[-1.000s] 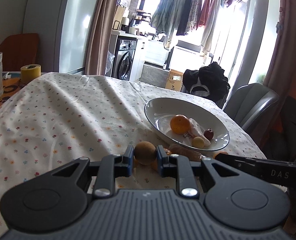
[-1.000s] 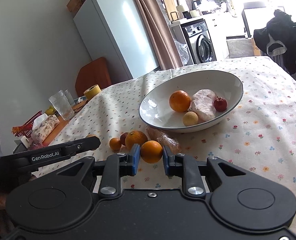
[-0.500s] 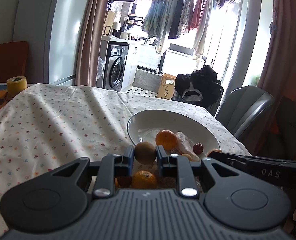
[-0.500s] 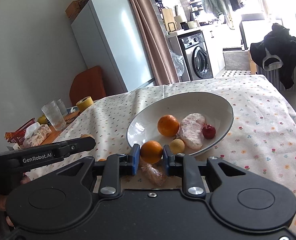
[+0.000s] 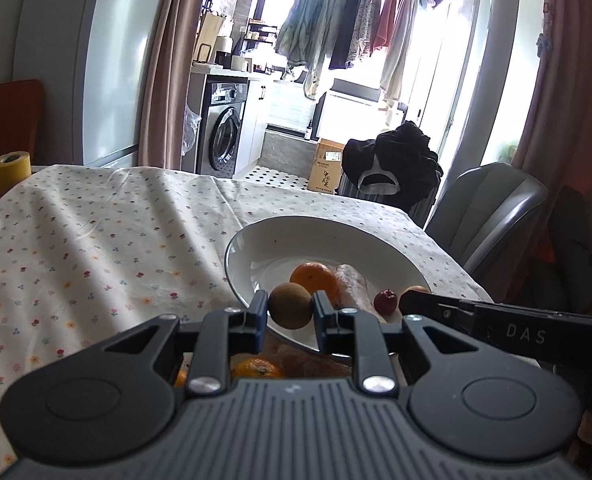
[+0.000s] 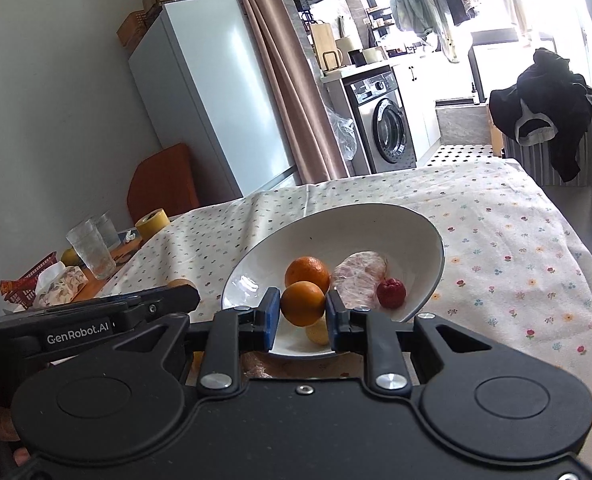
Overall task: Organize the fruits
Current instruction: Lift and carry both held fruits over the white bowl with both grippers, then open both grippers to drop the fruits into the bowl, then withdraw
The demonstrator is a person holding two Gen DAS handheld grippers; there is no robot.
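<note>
My left gripper (image 5: 290,309) is shut on a brown kiwi (image 5: 290,305), held over the near rim of a white bowl (image 5: 296,229). My right gripper (image 6: 301,309) is shut on a small orange (image 6: 302,303), also above the bowl's (image 6: 375,220) near edge. Inside the bowl lie a larger orange (image 6: 307,273), a pale pink peeled fruit (image 6: 359,277), a small red fruit (image 6: 391,293) and a yellow fruit (image 6: 316,333), partly hidden by the held orange. Below the left gripper, another orange (image 5: 256,369) and a wrapped brownish item (image 5: 307,363) lie on the floral tablecloth (image 5: 96,248).
A yellow tape roll (image 6: 152,224), drinking glasses (image 6: 90,251) and snack packets (image 6: 60,284) crowd the table's far left end. A grey chair (image 5: 491,216) stands at the right edge, another with dark clothes (image 6: 543,112) at the far end. A fridge (image 6: 212,104) stands behind.
Both grippers have carried their fruits forward, from above the loose fruit on the cloth to over the bowl's near rim. The bowl now looks much closer in both views.
</note>
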